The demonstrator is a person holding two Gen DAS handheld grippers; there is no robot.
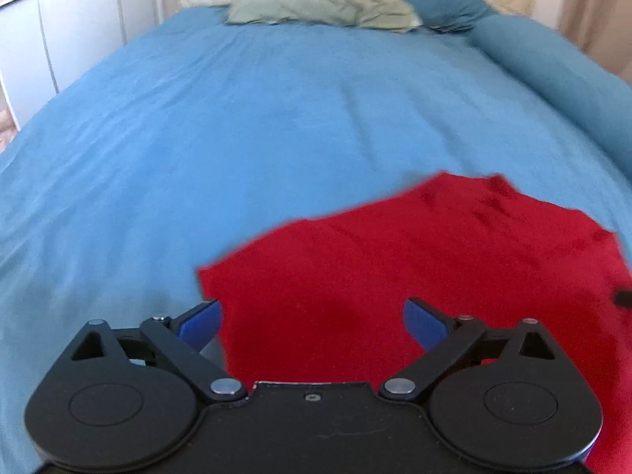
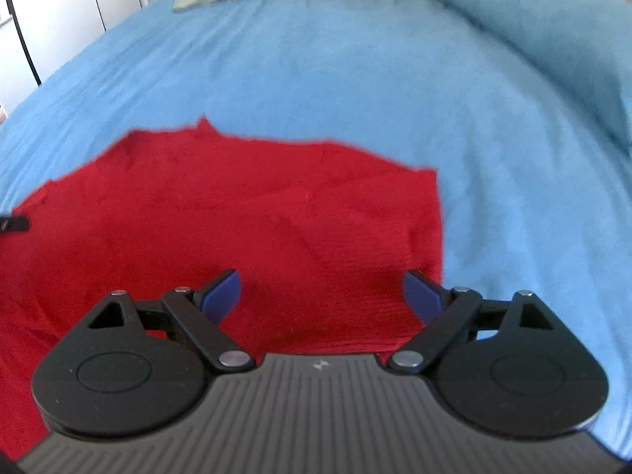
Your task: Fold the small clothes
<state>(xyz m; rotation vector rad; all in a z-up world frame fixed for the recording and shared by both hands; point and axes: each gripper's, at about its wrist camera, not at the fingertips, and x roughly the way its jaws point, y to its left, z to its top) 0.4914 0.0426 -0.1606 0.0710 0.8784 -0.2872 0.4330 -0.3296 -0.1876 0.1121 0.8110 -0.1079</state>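
Lying spread on the blue bedsheet (image 1: 237,138) is the red garment (image 2: 237,217), with the left gripper (image 1: 312,324) over its left corner and the right gripper (image 2: 322,296) over its right edge, both spread wide and holding nothing, green cloth (image 1: 316,10) far up the bed

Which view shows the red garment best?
The right wrist view: the red garment fills the middle, with its far edge and right edge clear. The left wrist view shows it off to the right, running out of frame.
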